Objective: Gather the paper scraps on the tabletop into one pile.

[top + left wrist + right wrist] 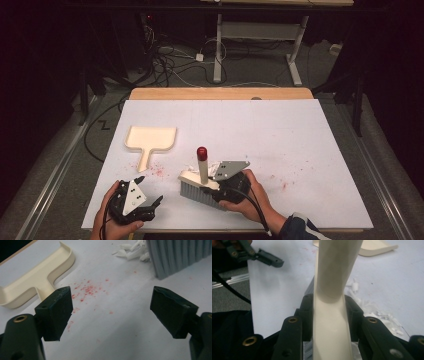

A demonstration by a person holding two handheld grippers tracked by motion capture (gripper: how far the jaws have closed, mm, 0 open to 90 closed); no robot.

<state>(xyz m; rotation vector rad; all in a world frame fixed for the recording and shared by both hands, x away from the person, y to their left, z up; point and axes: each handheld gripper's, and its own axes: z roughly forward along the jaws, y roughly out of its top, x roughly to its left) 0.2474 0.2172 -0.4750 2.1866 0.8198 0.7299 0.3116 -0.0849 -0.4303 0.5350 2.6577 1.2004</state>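
Cream plastic brush (200,181), grey bristles, red-capped upright handle, stands mid-front on white table (300,130), right gripper (329,315) clamped on its base; left gripper (112,312) jaws apart, near flat dustpan (150,140).

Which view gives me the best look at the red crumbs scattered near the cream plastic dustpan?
The left gripper view: the red crumbs lie close up beside the cream plastic dustpan. The high view shows them as a faint smudge; the right gripper view barely hints at them.

Both grippers are black: the left gripper (151,203) and right gripper (216,186) carry grey triangular plates, brass-ringed screws, black cables. A dark sleeve (300,227) shows white trim.
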